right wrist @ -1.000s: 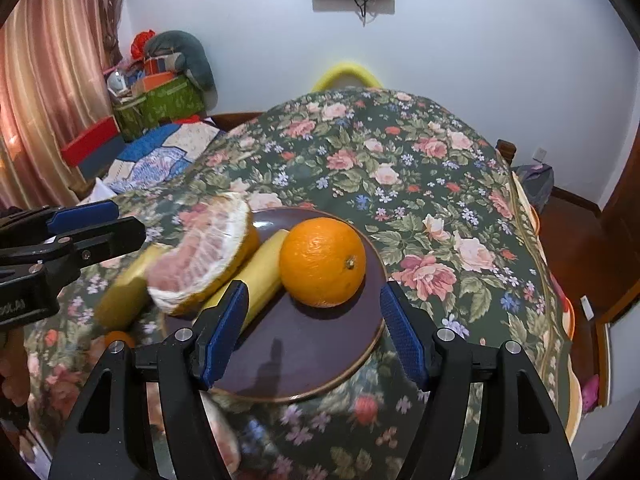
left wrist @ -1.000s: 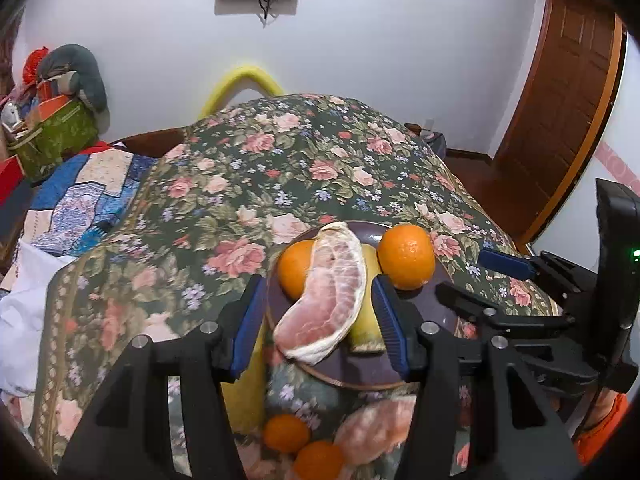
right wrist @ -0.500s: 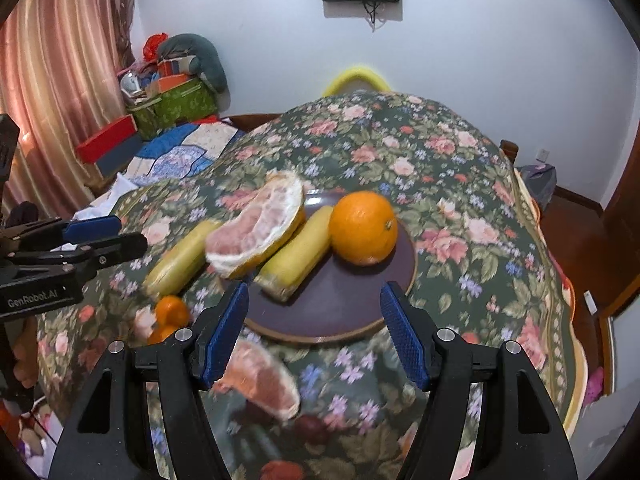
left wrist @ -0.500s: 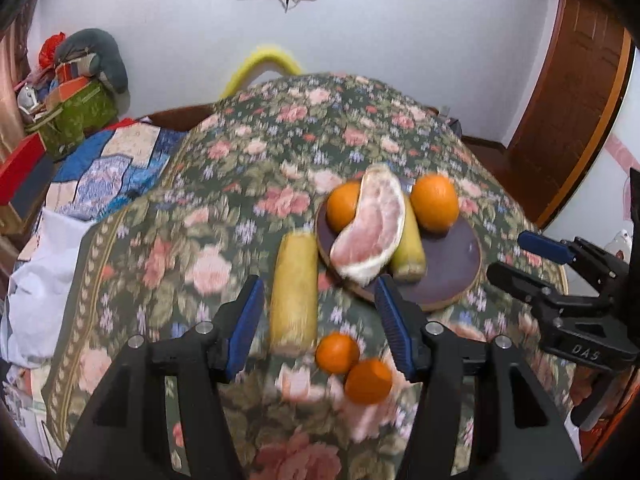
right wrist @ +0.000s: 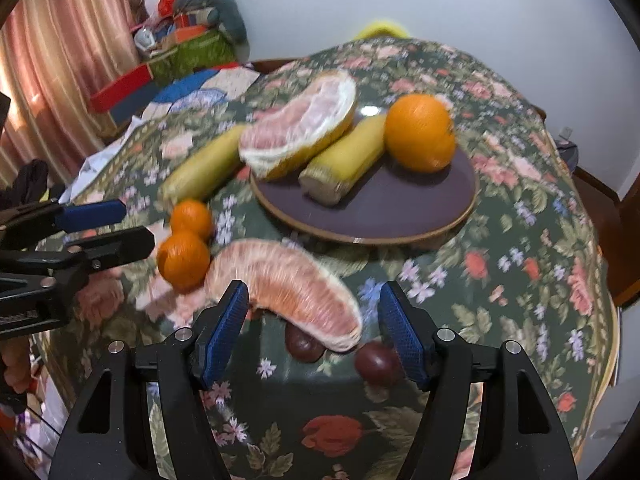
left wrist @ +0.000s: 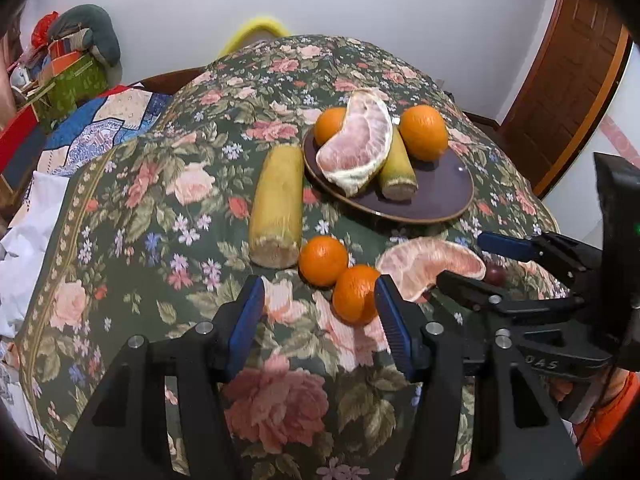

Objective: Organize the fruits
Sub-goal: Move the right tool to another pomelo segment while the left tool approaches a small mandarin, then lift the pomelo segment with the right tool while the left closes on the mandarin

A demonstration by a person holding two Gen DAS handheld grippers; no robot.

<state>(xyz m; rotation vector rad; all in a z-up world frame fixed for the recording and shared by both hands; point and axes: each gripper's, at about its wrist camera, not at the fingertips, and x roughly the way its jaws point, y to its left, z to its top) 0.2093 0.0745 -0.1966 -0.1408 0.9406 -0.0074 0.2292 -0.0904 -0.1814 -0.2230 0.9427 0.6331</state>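
A floral tablecloth (left wrist: 168, 216) carries a loaded plate (left wrist: 444, 196) mid-table; tangerines (left wrist: 323, 260) and a pomelo wedge (right wrist: 288, 280) crowd its near edge. Left gripper (left wrist: 318, 318) and right gripper (right wrist: 312, 330) hover apart-jawed, empty.

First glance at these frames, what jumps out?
The dark purple round plate mid-table, piled with a peeled pink pomelo wedge, a yellow corn cob and oranges. Nearer the cameras, a second pomelo wedge lies on the floral tablecloth beside two small oranges, in front of both open tools.
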